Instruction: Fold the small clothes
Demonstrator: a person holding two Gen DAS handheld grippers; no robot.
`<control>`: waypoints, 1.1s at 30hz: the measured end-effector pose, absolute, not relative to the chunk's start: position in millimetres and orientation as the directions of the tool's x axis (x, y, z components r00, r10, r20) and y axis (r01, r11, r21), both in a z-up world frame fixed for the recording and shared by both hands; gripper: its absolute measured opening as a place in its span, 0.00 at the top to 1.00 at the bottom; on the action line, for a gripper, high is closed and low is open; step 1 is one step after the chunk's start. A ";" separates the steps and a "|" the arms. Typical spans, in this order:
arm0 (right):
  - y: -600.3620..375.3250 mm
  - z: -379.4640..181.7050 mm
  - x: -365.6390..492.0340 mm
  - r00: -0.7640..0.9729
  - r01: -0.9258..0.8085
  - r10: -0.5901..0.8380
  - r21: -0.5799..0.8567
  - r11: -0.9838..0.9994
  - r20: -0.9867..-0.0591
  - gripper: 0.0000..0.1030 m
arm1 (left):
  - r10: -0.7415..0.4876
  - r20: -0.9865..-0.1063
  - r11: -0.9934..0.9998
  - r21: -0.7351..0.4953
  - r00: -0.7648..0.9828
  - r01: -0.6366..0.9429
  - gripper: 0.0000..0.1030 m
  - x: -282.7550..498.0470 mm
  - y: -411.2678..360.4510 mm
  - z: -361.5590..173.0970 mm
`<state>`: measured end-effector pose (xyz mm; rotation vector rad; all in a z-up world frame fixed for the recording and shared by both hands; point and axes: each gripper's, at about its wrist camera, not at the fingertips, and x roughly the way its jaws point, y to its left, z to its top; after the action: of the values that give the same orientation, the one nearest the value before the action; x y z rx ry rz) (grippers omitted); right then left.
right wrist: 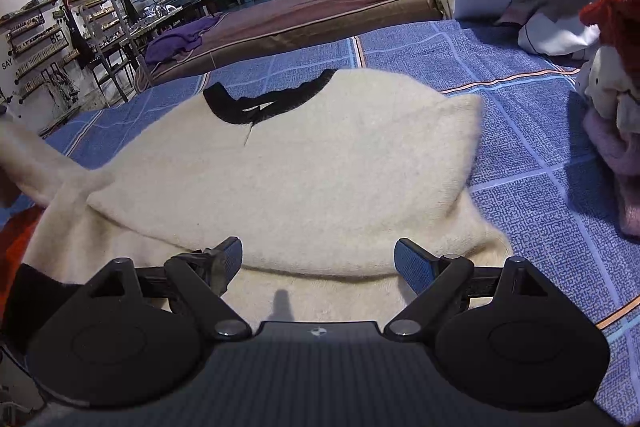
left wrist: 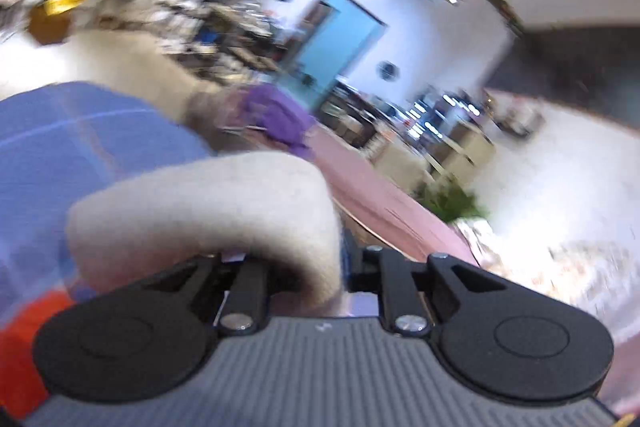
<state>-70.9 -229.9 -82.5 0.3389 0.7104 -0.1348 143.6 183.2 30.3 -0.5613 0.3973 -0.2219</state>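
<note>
A cream knit sweater (right wrist: 304, 163) with a black collar (right wrist: 256, 103) lies on the blue checked bedspread (right wrist: 540, 131). Its right side is folded in over the body. My right gripper (right wrist: 318, 259) is open and empty, low over the sweater's near hem. In the blurred left wrist view, my left gripper (left wrist: 308, 267) is shut on a fold of the cream sweater (left wrist: 208, 203), lifted off the bedspread (left wrist: 80, 143). The left fingertips are hidden by the cloth. That raised part of the sweater shows at the left edge of the right wrist view (right wrist: 36, 163).
A pile of clothes (right wrist: 612, 99) in red, white and pink sits at the right on the bedspread. An orange-red cloth (right wrist: 20, 239) lies at the left. A brown bed (right wrist: 320, 7) with a purple cloth (right wrist: 180, 35) stands beyond. Shelves line the left wall.
</note>
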 end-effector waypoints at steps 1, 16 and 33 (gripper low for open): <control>-230.3 -82.3 -71.7 0.753 0.236 -0.005 0.264 0.935 -0.657 0.00 | -0.351 -0.309 0.848 -0.505 0.884 0.160 0.77 134.6 142.5 38.3; -279.4 -80.9 -101.1 0.747 0.378 -0.105 0.290 0.879 -0.656 0.00 | -0.601 -0.666 0.770 -0.332 0.442 0.545 0.14 1.9 -93.2 -88.3; -258.5 -90.6 -77.4 0.744 0.303 0.032 0.379 0.874 -0.668 0.00 | -0.312 -0.820 0.836 0.004 0.480 0.549 0.31 139.1 12.8 -49.9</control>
<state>-77.4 -258.5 -90.6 0.4947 0.7233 -0.1556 139.1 12.8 -49.9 0.2823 0.9317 -0.5335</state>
